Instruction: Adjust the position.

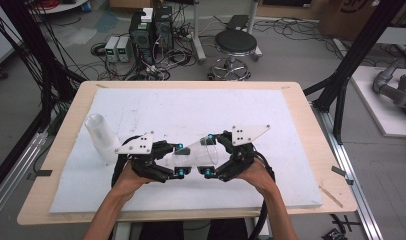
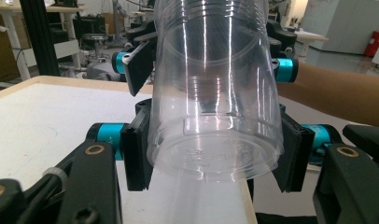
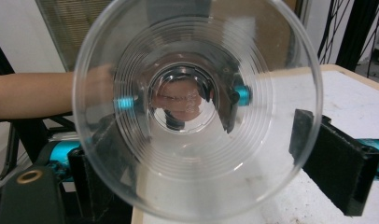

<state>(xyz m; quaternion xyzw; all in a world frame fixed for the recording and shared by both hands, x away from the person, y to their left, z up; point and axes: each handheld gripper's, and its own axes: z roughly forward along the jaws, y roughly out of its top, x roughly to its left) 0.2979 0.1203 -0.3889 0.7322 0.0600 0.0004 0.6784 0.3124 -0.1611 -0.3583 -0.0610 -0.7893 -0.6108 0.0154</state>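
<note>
On the white table (image 1: 291, 115), a clear plastic cup (image 1: 198, 152) lies level between both grippers, its long axis running across. The left gripper (image 2: 211, 156) is clamped on its base; the right gripper view looks into its mouth, the right gripper (image 3: 215, 172) apparently slightly off the rim. Farther left, another cup (image 1: 102, 137) stands mouth-down.

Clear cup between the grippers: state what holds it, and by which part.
The left gripper clamps the clear cup across its base end. The right gripper brackets the rim end; whether its pads press there cannot be told.
</note>
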